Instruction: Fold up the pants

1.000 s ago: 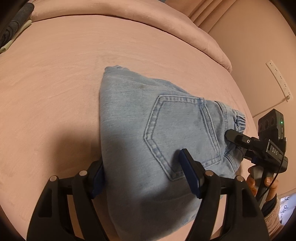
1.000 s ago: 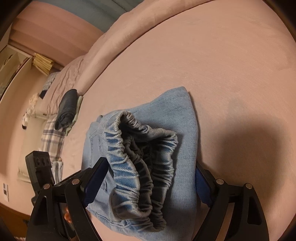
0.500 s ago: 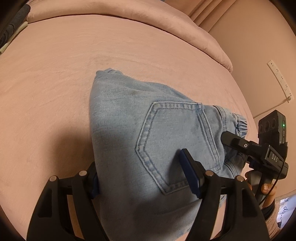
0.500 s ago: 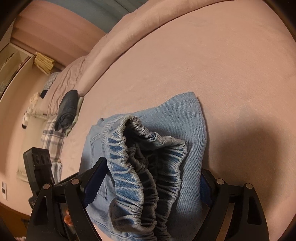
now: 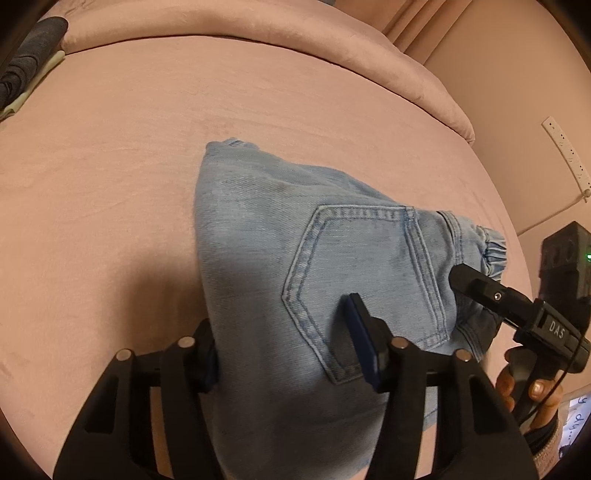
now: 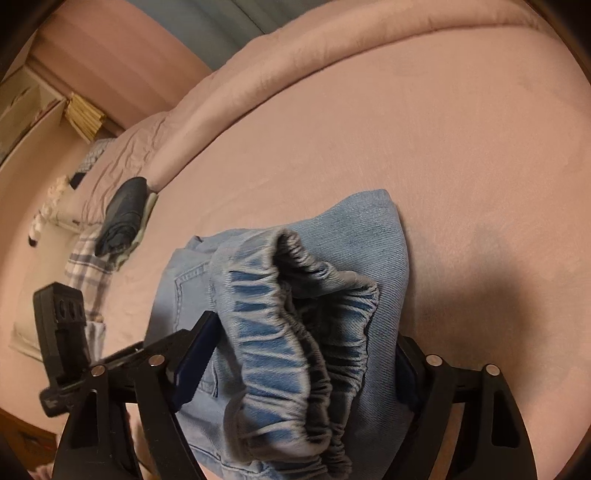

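Observation:
Folded light-blue denim pants (image 5: 332,266) lie on a pink bed (image 5: 147,147), back pocket up. My left gripper (image 5: 284,347) has its jaws wide apart around the folded end of the pants, which fills the gap between them. My right gripper (image 6: 295,354) also stands wide apart around the bunched elastic waistband (image 6: 295,325). The pants (image 6: 369,236) look lifted slightly at both ends; firm pinching cannot be seen. The right gripper also shows in the left wrist view (image 5: 480,288) at the waistband end.
A dark folded garment (image 5: 26,62) on a pale cloth lies at the far left of the bed; it also shows in the right wrist view (image 6: 123,214) by plaid fabric (image 6: 88,266). A raised pink duvet edge (image 5: 258,26) runs along the back. A power strip (image 5: 565,158) hangs on the wall.
The pants shifted toward my left gripper half a second ago, then moved back away and to the right. In the right wrist view the waistband rose slightly between the fingers.

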